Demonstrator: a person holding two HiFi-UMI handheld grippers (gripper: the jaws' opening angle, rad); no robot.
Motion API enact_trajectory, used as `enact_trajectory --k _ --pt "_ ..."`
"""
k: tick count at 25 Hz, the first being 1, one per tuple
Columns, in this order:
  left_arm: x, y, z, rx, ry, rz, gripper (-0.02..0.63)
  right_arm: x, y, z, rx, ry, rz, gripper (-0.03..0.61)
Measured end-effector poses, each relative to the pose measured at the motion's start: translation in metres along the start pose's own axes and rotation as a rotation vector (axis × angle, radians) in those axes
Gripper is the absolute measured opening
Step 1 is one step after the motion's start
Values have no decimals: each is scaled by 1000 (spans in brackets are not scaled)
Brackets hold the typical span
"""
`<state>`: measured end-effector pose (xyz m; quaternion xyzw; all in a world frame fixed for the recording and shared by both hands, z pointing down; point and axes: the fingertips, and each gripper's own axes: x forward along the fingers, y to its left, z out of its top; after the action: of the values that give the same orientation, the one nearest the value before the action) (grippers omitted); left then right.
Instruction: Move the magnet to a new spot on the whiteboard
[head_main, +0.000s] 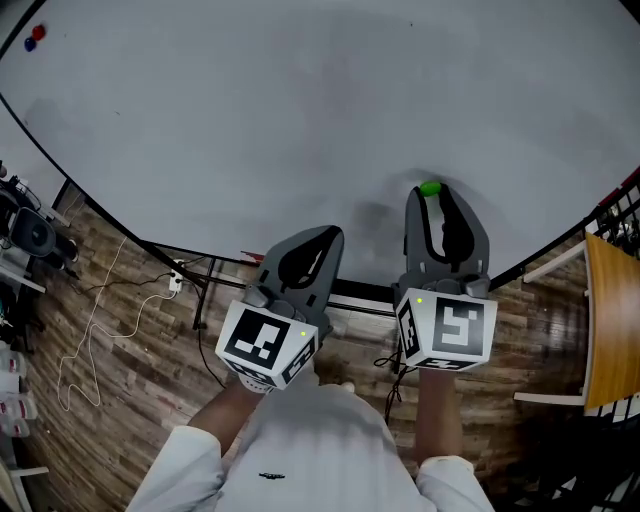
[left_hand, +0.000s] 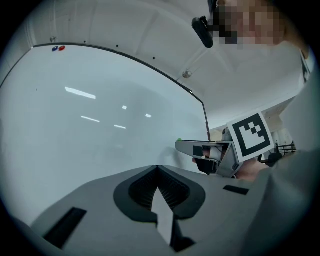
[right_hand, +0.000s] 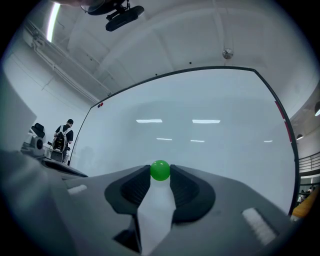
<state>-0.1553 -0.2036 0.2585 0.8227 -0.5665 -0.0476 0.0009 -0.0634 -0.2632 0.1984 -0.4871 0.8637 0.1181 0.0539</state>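
A small round green magnet (head_main: 430, 188) sits at the tips of my right gripper (head_main: 431, 196), close against the whiteboard (head_main: 300, 120). In the right gripper view the green magnet (right_hand: 160, 170) is pinched between the two jaws of the right gripper (right_hand: 160, 172), which is shut on it. My left gripper (head_main: 318, 240) hangs lower and to the left, near the board's bottom edge. In its own view the left gripper (left_hand: 157, 168) has its jaws closed together with nothing between them. The green magnet (left_hand: 179, 140) shows there as a speck on the right gripper's tip.
A red magnet (head_main: 38, 32) and a blue magnet (head_main: 29, 44) sit in the board's far top-left corner. Below the board are its stand legs (head_main: 200, 295), cables on a wooden floor (head_main: 100, 330), and a wooden tabletop (head_main: 610, 320) at right. A person (right_hand: 63, 136) stands far left.
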Motion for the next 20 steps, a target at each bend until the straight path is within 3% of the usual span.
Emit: enact_trajectory --k 9,20 --pt "11 20 6 -2 -9 -5 6 25 4 5 -11 -1 -35 132" --pt "19 33 5 -14 -6 -32 6 33 8 14 -168 21 -172 132"
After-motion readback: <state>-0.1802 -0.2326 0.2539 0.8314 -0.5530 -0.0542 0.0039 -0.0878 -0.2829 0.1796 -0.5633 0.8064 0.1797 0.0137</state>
